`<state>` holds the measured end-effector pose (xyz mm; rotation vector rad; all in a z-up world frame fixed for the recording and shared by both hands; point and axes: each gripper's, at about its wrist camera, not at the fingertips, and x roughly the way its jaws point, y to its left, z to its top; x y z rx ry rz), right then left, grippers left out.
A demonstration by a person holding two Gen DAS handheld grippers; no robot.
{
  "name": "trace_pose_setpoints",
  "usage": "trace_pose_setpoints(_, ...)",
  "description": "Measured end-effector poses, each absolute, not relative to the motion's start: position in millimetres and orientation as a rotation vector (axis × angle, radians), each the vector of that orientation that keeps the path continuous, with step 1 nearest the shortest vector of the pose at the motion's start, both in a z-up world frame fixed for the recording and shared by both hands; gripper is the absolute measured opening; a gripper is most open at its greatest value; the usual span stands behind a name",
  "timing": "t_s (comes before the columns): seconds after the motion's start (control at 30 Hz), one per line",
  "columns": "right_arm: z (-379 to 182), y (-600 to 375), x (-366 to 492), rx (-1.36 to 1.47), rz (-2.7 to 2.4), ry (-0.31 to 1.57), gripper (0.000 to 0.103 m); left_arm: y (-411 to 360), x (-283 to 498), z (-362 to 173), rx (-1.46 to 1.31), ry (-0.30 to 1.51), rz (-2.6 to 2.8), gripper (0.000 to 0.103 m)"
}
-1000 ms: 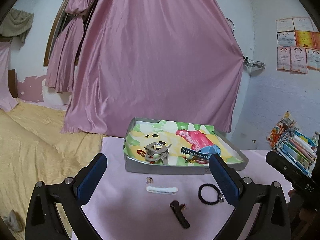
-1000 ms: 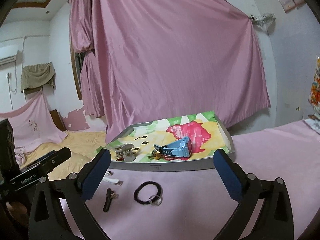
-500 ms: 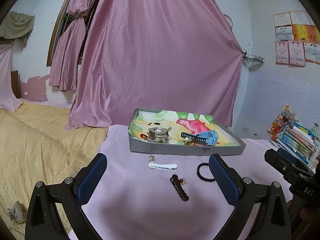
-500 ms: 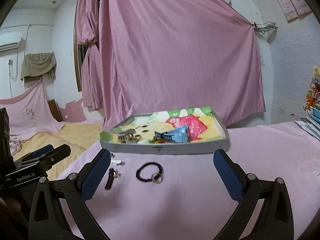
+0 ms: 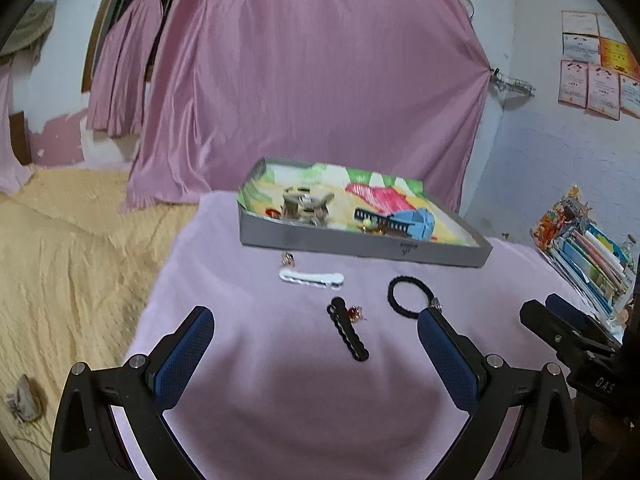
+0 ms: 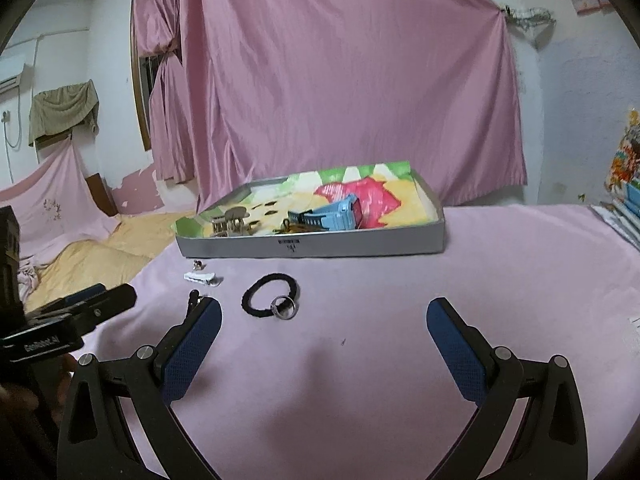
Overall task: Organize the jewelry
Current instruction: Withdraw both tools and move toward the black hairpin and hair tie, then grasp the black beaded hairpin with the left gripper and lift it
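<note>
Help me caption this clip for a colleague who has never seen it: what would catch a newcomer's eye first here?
First, the grey tray with its bright cartoon lining, at the far side of the pink-covered table, holding a blue watch and a metal hair claw. Then the loose pieces in front of it: a black hair tie, a white clip and a black clip. Both grippers, left and right, hang open and empty above the cloth.
</note>
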<state>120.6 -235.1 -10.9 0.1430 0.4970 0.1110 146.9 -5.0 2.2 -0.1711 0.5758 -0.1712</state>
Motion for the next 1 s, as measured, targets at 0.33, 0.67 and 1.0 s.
trace_pose_setpoints(0.33, -26, -237, 150, 0.204, 0.167, 0.635, 0.096, -18, 164, -13, -0.17, 0.703, -0.266, 0.079)
trace_pose_setpoints(0.67, -35, -224, 176, 0.182, 0.215, 0.74, 0.065, -36, 179, -24, -0.105, 0.802, -0.296, 0.047)
trace_pose_setpoints(1.0, -36, -215, 194, 0.158, 0.239, 0.781, 0.055, -40, 197, -22, -0.039, 0.828, -0.266, 0.03)
